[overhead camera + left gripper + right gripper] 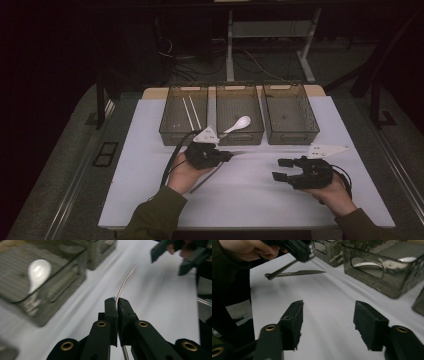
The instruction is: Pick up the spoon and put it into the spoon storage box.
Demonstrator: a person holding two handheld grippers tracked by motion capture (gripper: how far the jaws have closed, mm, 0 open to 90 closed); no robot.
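Left gripper view: left gripper (116,302) clamps thin steel table knife (125,282) edge-on — keep blade level toward third smoked-plastic bin (290,112); right gripper (328,322) agape, empty.

High view: we look forward and down from above the person's side, whole desk (240,200) in frame, three bins (239,112) at the far edge. Left gripper (117,301) view: close, low over the desk, along its jaws toward the right gripper (185,257). Right gripper (328,315) view: close, low, facing back at the left gripper (297,250). Both share the bins and the knife (297,272).
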